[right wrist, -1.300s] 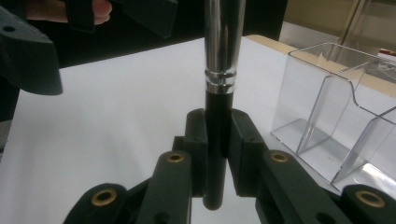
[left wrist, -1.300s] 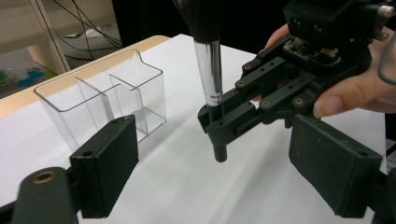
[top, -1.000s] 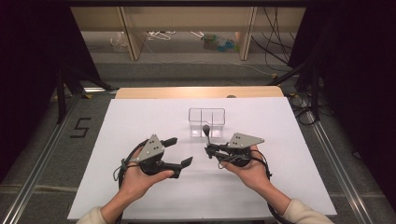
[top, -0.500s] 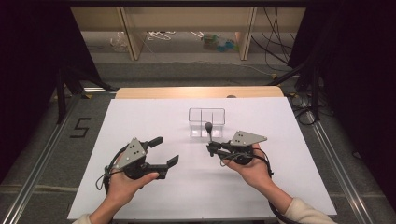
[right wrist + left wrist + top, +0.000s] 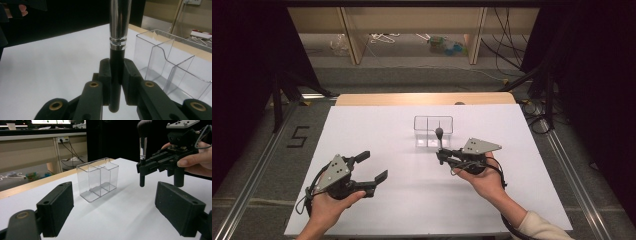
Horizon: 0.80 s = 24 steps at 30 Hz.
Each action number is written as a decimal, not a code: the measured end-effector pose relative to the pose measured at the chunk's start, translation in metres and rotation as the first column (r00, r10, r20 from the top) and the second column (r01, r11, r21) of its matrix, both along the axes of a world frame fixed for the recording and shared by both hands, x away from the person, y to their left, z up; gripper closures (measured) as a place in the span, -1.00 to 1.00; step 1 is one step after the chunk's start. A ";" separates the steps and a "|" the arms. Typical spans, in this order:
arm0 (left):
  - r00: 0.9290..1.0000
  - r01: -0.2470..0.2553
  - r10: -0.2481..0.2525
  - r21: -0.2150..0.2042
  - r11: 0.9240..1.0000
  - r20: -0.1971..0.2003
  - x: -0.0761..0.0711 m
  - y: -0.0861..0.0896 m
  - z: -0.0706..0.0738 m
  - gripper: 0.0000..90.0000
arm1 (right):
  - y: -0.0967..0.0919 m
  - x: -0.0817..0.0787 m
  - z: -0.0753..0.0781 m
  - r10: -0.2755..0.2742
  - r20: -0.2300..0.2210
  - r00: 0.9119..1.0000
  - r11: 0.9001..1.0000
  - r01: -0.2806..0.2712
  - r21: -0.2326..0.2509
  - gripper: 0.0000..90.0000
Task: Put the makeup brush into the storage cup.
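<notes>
The left tongs (image 5: 371, 166) have drawn back toward the person's near left corner of the white tabletop (image 5: 377, 125) over the last second, and they now rest low in the left hand (image 5: 328, 207) with their jaws spread wide and nothing between them. The right tongs (image 5: 443, 155) have barely shifted; they stay clamped on the black handle of a makeup brush (image 5: 439, 140), which stands upright with its dark bristle head on top and its handle end hanging just clear of the tabletop. In the right gripper view the silver ferrule of the brush rises straight above the closed jaws. The clear two-compartment holder (image 5: 433, 131) sits just beyond the brush, toward the far edge, both compartments empty and well apart from the left tongs. The retreat of the left side suggests the brush now belongs to the right hand (image 5: 484, 182) alone, and the likely next step is lowering it handle-first into one compartment, though that is only a judgement.
</notes>
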State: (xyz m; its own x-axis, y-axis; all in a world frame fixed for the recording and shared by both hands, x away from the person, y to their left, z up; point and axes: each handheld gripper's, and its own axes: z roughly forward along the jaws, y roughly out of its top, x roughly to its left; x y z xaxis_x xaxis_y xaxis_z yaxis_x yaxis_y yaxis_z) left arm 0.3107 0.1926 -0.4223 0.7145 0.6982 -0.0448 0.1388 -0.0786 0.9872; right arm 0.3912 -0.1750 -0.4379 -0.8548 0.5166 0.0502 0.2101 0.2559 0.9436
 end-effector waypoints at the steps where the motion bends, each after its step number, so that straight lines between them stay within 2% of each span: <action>1: 1.000 0.000 0.000 0.003 1.000 -0.001 -0.001 0.001 -0.001 -0.66 | -0.001 0.000 0.001 -0.009 0.004 1.000 1.000 0.009 -0.016 0.77; 3: 1.000 -0.003 0.003 -0.003 1.000 -0.008 -0.001 0.001 -0.002 -0.66 | -0.002 0.002 0.001 -0.013 0.027 1.000 1.000 0.014 -0.012 0.77; 5: 1.000 -0.001 0.001 0.008 1.000 0.002 -0.001 0.002 -0.001 -0.66 | -0.002 0.001 0.000 -0.007 0.003 1.000 1.000 0.007 0.001 0.77; 7: 1.000 -0.004 0.004 0.002 1.000 0.003 -0.002 0.002 -0.002 -0.66 | -0.004 0.001 0.001 -0.008 0.001 1.000 1.000 0.008 -0.001 0.77; 10: 1.000 -0.007 0.007 0.004 1.000 0.002 -0.002 0.003 -0.003 -0.66 | -0.005 0.002 0.001 -0.025 0.006 1.000 1.000 0.025 -0.002 0.77; 11: 1.000 -0.010 0.010 0.000 1.000 -0.006 -0.002 0.003 -0.003 -0.66 | -0.006 0.004 0.001 -0.025 0.026 0.999 1.000 0.026 -0.004 0.77; 13: 1.000 -0.006 0.006 0.008 1.000 -0.001 -0.002 0.003 -0.004 -0.66 | -0.007 0.003 0.001 -0.026 0.008 1.000 1.000 0.026 -0.002 0.77; 18: 1.000 -0.001 0.001 0.014 1.000 0.001 -0.001 0.003 -0.005 -0.66 | -0.007 0.004 0.002 -0.030 0.006 1.000 1.000 0.030 0.002 0.77; 20: 1.000 -0.006 0.006 -0.002 1.000 -0.016 -0.001 0.003 -0.006 -0.66 | -0.007 0.005 0.002 -0.033 0.010 0.999 0.999 0.033 -0.001 0.77; 22: 1.000 -0.005 0.005 0.004 1.000 -0.016 -0.001 0.003 -0.006 -0.66 | -0.008 0.006 0.003 -0.040 0.029 0.999 0.999 0.040 -0.001 0.77; 24: 1.000 -0.006 0.006 0.003 1.000 -0.016 -0.001 0.003 -0.006 -0.66 | -0.008 0.005 0.003 -0.042 0.010 0.999 0.999 0.042 0.000 0.77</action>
State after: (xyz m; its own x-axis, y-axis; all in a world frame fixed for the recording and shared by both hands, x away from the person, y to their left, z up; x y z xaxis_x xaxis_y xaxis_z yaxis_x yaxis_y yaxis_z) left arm 0.3097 0.1957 -0.4285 0.7093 0.7028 -0.0539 0.1549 -0.0809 0.9846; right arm 0.3966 -0.1828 -0.4346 -0.8330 0.5517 0.0415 0.2110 0.2473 0.9457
